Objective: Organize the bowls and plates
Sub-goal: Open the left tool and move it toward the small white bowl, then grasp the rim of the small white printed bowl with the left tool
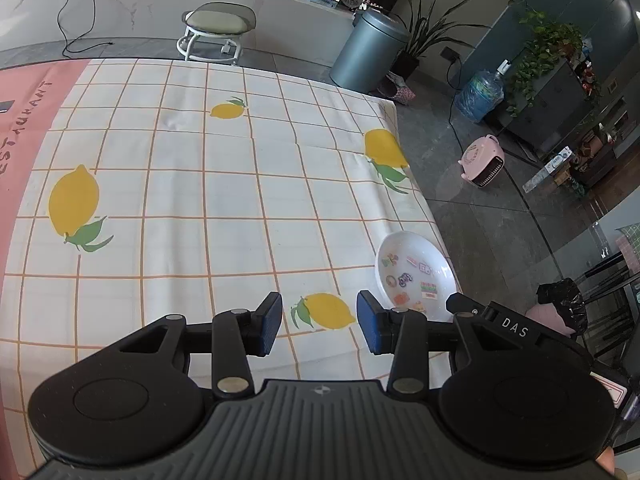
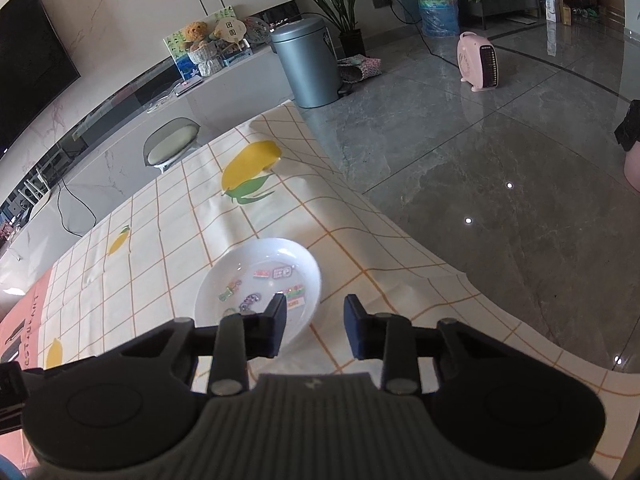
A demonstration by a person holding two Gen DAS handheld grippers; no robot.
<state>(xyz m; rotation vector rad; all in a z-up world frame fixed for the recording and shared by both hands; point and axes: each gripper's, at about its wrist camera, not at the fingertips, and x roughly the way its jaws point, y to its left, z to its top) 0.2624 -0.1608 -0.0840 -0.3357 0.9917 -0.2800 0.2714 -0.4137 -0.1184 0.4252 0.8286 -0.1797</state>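
A white shallow plate with small colourful stickers sits on the lemon-print tablecloth near the table's right edge. In the left wrist view my left gripper is open and empty, over the cloth just left of the plate. My right gripper is open and empty; its left finger is over the plate's near rim and its right finger is over bare cloth. Part of the right gripper shows behind the plate in the left wrist view. No other plate or bowl is in view.
The table edge runs close to the plate on the right, with grey tiled floor beyond. A stool, a grey bin, a pink heater and a water jug stand on the floor. A pink mat covers the table's left.
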